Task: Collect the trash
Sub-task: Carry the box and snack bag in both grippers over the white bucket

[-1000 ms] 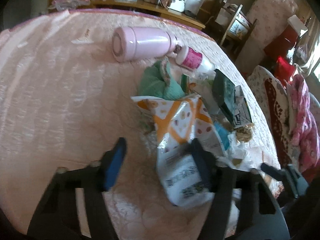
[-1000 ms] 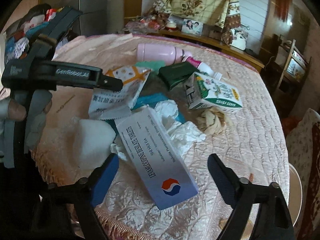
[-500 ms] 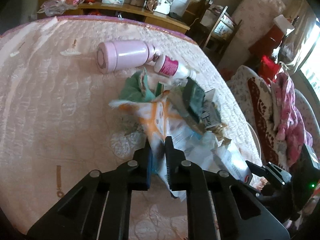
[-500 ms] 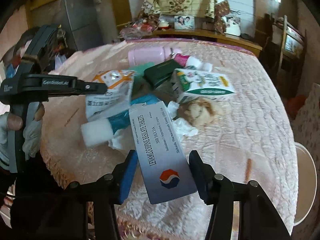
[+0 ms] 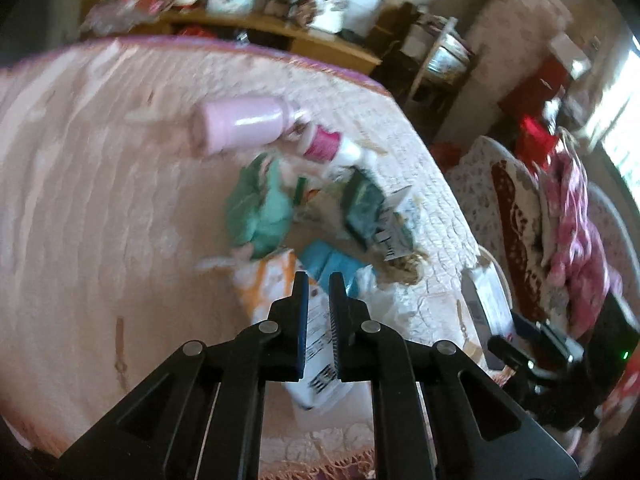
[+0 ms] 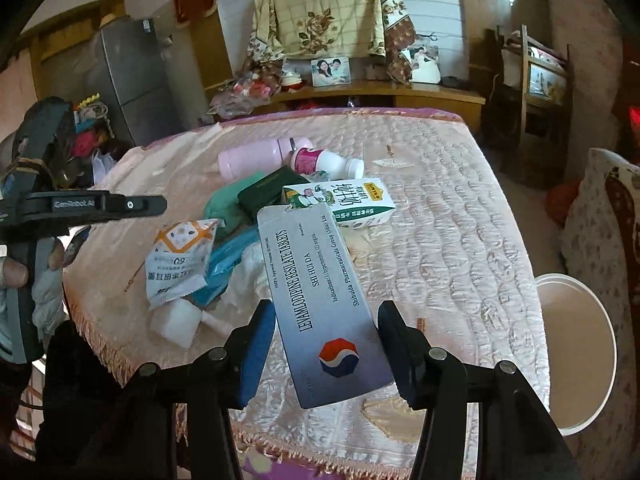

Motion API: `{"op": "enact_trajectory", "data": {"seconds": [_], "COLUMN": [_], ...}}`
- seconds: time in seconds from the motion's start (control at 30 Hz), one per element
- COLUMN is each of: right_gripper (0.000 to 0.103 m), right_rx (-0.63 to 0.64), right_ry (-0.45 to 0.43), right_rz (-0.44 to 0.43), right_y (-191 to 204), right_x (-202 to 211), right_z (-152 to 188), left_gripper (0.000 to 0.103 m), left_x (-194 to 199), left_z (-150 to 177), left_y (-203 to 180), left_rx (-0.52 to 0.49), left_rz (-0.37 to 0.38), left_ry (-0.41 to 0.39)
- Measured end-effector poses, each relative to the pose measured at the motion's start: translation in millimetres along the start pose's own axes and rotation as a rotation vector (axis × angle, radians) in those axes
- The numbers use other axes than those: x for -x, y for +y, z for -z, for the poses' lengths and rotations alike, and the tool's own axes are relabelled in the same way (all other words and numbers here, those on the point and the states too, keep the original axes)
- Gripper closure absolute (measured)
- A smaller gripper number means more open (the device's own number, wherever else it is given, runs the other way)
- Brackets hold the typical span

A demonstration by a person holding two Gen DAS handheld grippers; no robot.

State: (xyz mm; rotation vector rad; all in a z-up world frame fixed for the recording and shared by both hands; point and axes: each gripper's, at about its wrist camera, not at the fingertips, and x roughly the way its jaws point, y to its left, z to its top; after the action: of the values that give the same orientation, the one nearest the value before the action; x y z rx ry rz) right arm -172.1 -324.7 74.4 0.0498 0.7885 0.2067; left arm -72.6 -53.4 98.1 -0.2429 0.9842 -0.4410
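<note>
My left gripper (image 5: 318,280) is shut on an orange-and-white snack wrapper (image 5: 272,288), which hangs between its fingers above the pink quilted table (image 5: 100,200). My right gripper (image 6: 326,312) is shut on a long grey-white tablet box (image 6: 316,280), both pads pressing its sides, and holds it tilted above the table's near edge. The left gripper (image 6: 100,204) also shows in the right wrist view at the left, held by a hand, with the wrapper (image 6: 180,256) just beyond its tip. The tablet box (image 5: 486,300) appears at the right of the left wrist view.
Mid-table lie a pink flask (image 6: 252,158), a white bottle with a pink label (image 6: 320,162), a milk carton (image 6: 344,200), a green cloth (image 6: 224,204), a dark wallet (image 6: 272,192), a blue packet (image 6: 228,260) and white tissue (image 6: 176,320). A white bucket (image 6: 576,360) stands beside the table's right edge.
The left gripper closed on the wrapper and rose with it. The right gripper closed on the tablet box, lifted it off the pile and rolled it more upright.
</note>
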Motion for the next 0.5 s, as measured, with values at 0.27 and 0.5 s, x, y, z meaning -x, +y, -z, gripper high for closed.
{"op": "enact_trajectory", "data": {"seconds": [0.27,0.5], "right_gripper": [0.051,0.051], "right_rx": [-0.007,0.0], "right_ry": [0.021,0.03], "right_rz": [-0.034,-0.033], "right_y": [6,10], "right_x": [-14,-17], "right_z": [4,6], "left_gripper": [0.049,0.06], "left_x": [-10,-40], "left_z": [22,29], "left_y": [51,38], "left_rx": [0.212,0.189], "left_rz": [0.025,0.036], "left_ry": [-0.01,0.036]}}
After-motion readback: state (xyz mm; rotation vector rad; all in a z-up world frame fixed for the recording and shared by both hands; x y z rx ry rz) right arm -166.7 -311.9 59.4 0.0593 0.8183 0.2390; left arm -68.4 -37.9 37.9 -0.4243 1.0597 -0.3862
